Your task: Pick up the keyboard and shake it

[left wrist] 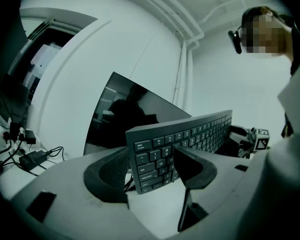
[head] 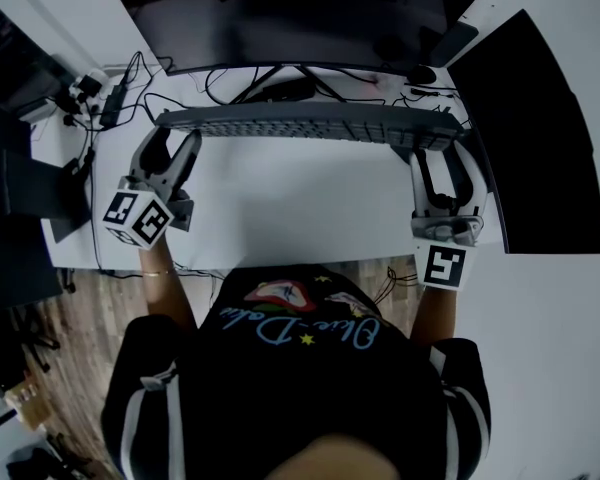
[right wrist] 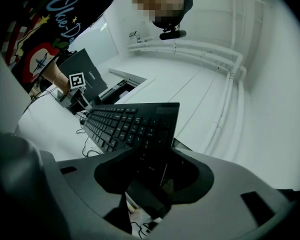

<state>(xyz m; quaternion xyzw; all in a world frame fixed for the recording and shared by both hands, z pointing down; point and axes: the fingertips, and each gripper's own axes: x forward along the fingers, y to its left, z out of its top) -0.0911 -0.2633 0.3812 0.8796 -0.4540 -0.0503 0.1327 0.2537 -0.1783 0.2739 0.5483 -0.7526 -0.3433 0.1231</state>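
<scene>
Spreading white beneath everything, the tabletop [head: 300, 208] is carrying a wide dark monitor [head: 300, 13] along its far edge. The keyboard [head: 300, 123] is hanging clear of the surface just in front of that screen, tilted, with its key side turned toward the person. The left tongs [head: 172, 140] are clamping its left end and the right tongs [head: 445, 156] its right end. Each pair of jaws is standing partly apart only because the keyboard's body is filling the gap.

Both grips are looking sound but shallow. The shake is probably calling for short, even strokes with both hands moving together, keeping the board off the monitor and off the cables [head: 130, 88] lying at the far left corner. Twisting one end against the other is risking a slip.

A dark slab [right wrist: 82, 66] near the left edge is showing what seems to be "Lenovo". The shirt [head: 300, 328] is bearing cursive script that looks like "Blue-D", the rest being unclear. Key legends are showing too small to read.
</scene>
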